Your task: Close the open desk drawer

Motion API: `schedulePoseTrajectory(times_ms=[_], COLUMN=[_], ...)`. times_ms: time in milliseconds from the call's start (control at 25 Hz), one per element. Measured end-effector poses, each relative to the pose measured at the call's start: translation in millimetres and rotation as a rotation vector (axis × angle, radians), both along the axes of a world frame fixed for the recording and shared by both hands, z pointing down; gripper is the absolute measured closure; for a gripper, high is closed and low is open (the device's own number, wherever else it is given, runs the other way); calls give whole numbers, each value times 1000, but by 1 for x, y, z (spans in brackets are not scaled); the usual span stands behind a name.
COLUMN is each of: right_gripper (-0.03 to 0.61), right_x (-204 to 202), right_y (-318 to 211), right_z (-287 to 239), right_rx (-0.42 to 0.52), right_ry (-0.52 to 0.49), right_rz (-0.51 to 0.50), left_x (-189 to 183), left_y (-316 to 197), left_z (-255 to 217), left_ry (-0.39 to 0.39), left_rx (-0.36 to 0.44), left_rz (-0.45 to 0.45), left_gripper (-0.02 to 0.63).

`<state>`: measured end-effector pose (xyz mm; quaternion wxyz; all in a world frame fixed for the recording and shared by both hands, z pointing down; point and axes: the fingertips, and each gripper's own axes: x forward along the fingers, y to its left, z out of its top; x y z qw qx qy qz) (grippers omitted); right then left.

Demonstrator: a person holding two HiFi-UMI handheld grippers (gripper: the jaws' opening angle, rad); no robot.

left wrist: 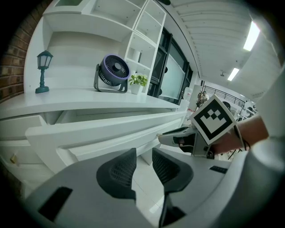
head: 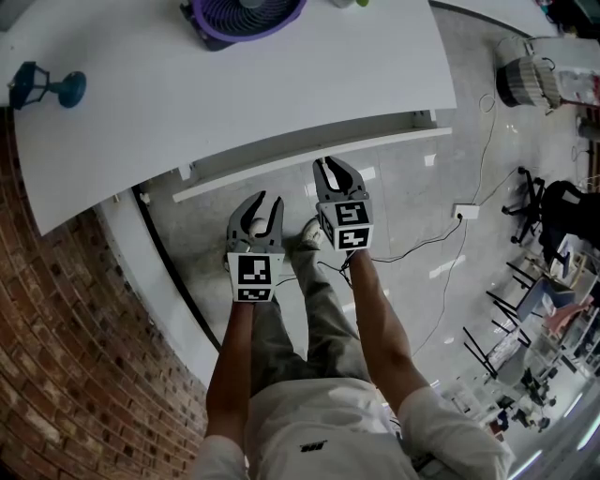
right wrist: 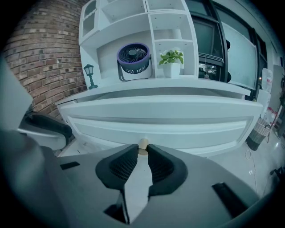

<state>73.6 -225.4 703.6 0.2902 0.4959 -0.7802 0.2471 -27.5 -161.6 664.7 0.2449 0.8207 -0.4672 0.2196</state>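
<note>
The white desk [head: 281, 84] has one drawer [head: 281, 172] pulled out a little from under its top. Seen from the right gripper view, the drawer front [right wrist: 178, 127] is wide and carries a small wooden knob [right wrist: 143, 143]. My right gripper [right wrist: 143, 149] is shut on that knob, with its tips against the drawer front [head: 330, 161]. To the left and slightly back hangs my left gripper [head: 265, 199], over the floor and short of the drawer. Its jaws [left wrist: 143, 153] stand open with nothing between them. The drawer's inside is hidden.
On the desk stand a purple fan [head: 244, 14] and a small teal lamp [head: 47, 86], and a potted plant [right wrist: 170, 58] sits on a shelf. A brick wall [head: 56, 328] runs on the left. A power strip [head: 466, 212] and its cable lie on the floor to the right, with a bin [head: 525, 80] beyond.
</note>
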Motion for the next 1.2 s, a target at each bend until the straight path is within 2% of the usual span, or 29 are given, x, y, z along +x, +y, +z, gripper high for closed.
schedulePoseTrajectory(times_ms=[1200], right_gripper=[500], right_x=[-14], right_y=[-55], right_z=[1], right_rx=[44], right_ry=[-6], right_rz=[-39], left_x=[-2], left_y=[-44], left_z=[-6], left_ry=[6], left_rx=[42], left_rz=[-32], left_gripper=[491])
